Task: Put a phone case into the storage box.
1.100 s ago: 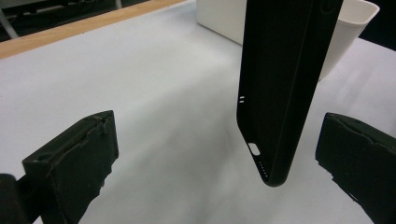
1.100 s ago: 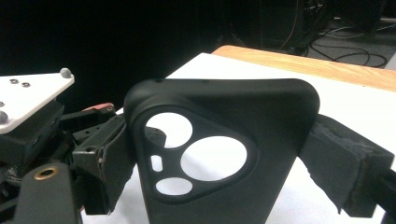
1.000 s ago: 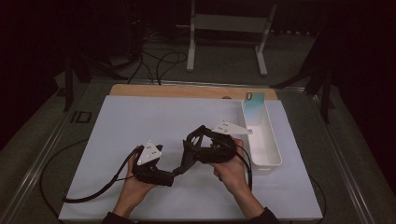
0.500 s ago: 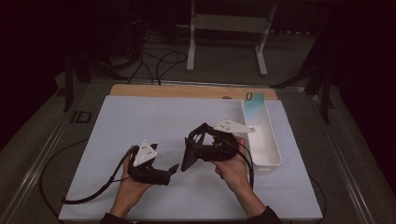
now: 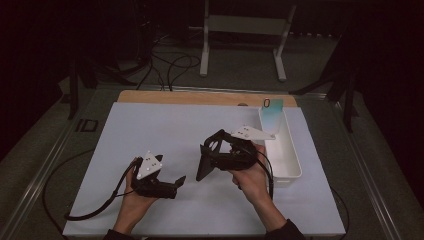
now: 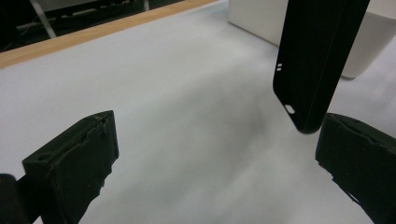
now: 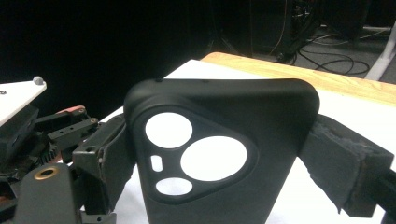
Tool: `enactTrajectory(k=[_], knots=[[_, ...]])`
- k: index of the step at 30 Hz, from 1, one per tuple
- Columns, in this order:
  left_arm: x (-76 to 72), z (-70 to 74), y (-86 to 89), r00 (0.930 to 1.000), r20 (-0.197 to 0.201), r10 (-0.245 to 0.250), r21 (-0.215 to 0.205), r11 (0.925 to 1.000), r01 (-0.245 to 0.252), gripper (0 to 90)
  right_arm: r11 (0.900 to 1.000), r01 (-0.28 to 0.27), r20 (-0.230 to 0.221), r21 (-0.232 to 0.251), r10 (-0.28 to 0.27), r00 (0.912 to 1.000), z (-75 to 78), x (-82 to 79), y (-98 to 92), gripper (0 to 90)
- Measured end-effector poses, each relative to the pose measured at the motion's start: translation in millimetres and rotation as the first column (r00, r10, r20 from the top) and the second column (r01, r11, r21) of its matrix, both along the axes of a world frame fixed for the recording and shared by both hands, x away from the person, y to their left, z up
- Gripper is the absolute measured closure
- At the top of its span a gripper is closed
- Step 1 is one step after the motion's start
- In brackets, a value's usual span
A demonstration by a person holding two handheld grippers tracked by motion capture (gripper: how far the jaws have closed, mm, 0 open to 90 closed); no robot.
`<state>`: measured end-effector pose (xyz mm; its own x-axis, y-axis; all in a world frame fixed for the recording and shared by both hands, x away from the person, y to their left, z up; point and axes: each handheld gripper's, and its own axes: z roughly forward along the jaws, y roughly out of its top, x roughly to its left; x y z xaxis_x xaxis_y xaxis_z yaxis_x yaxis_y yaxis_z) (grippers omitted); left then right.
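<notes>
Right gripper point(image 7: 219, 154): jaws clamped on black phone case point(image 7: 219, 140), one either side. Left gripper point(image 6: 215, 163): jaws apart, empty; case's lower end hangs just above its right jaw.

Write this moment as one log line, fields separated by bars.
right gripper: shut on black phone case | left gripper: open, holding nothing | white bin: beside right hand
</notes>
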<state>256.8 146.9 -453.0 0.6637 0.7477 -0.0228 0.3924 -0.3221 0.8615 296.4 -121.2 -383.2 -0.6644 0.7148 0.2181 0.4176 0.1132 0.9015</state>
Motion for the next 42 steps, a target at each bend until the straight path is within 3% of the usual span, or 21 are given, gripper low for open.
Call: enactTrajectory(k=[7,42], knots=[[-1.6,-3.1,4.1,1.0,0.002,0.002,0.012,0.9999,-0.002,0.0,1.0,0.007,0.0,-0.001,-0.007,1.0,1.2,1.7,-2.5,14.8],[-11.0,-20.8,37.6,0.9983,0.012,0.057,-0.004,0.9984,-0.057,0.0,0.998,0.053,0.018,-0.016,-0.053,0.9984,11.7,15.5,-14.8,14.9]])
